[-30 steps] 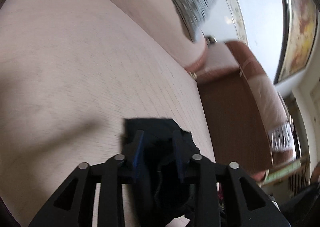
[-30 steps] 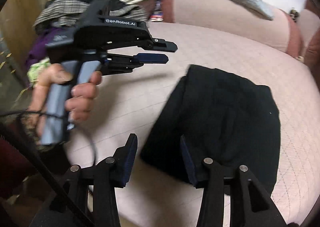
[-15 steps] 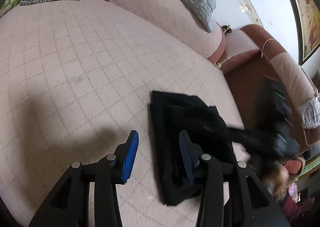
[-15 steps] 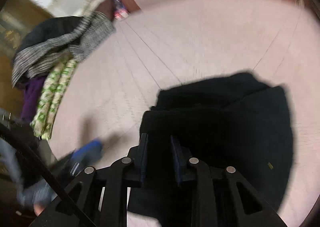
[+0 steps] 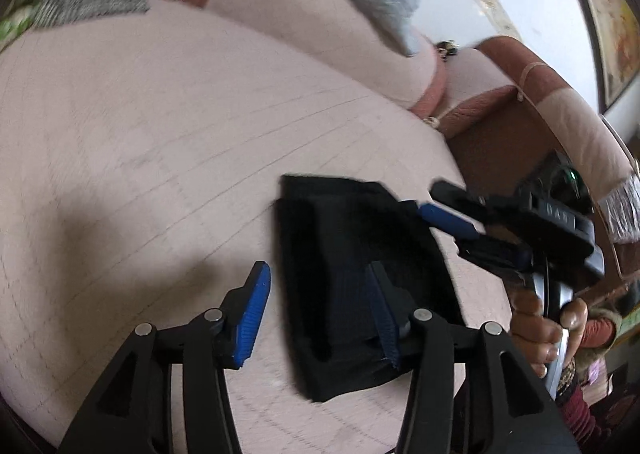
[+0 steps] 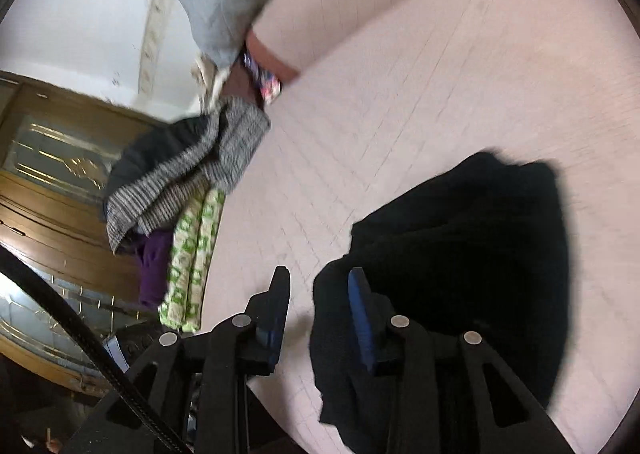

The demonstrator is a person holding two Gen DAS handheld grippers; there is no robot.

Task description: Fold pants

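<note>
Two views are being inspected, left wrist first. Black pants [image 5: 360, 274] are lying on the pink quilted bed [image 5: 160, 142] as a compact, roughly rectangular bundle with squared edges, so the folding is looking largely done; only a final tidy or squaring seems left. The left claw [image 5: 320, 310] is hanging above the bundle's near left edge, pointing steeply down, its jaws opening with blue pads well apart. One finger is showing over bare bed, the other over the cloth, and nothing is being pinched. At the right, the right claw [image 5: 464, 230] is reaching in roughly level over the bundle's far corner, a hand [image 5: 548, 330] wrapping its handle; whether its tips are touching the cloth is uncertain through the blur.

Right wrist next. The pants [image 6: 472, 262] are filling the lower right, looking lumpier from this side, which suggests some smoothing remains. The right claw [image 6: 320, 318] is tilting downward at the bundle's left edge, jaws opening, bare bed showing between them and no fabric being gripped. A pile of other clothes [image 6: 180, 190] is sitting well apart at the bed's far left edge.
</note>
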